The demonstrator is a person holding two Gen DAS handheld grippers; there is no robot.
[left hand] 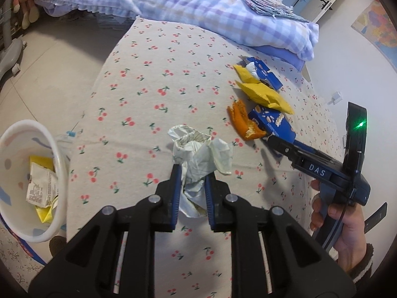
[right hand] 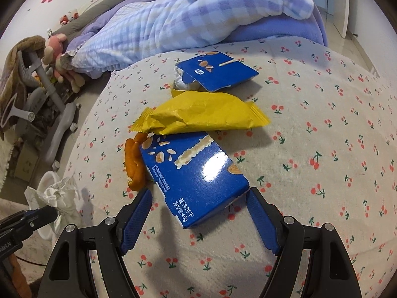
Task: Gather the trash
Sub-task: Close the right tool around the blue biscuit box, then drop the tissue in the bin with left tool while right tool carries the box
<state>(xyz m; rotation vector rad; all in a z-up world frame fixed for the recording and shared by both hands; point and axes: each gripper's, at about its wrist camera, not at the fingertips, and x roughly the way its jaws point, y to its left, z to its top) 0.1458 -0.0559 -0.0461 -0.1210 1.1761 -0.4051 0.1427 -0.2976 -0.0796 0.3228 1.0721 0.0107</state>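
My left gripper (left hand: 191,173) is shut on a crumpled white wrapper (left hand: 202,149) and holds it over the cherry-print bed; the wrapper also shows in the right wrist view (right hand: 58,195). My right gripper (right hand: 198,193) is open, its fingers on either side of a blue biscuit box (right hand: 196,171), seen also in the left wrist view (left hand: 273,123). An orange peel (right hand: 134,164) lies left of that box. A yellow wrapper (right hand: 198,115) and a second blue box (right hand: 218,70) lie beyond it.
A white bin (left hand: 58,164) with yellow and white wrappers inside stands on the floor left of the bed. A checked purple quilt (right hand: 173,17) is heaped at the far end. Plush toys (right hand: 57,54) and grey equipment (right hand: 44,84) stand on the left.
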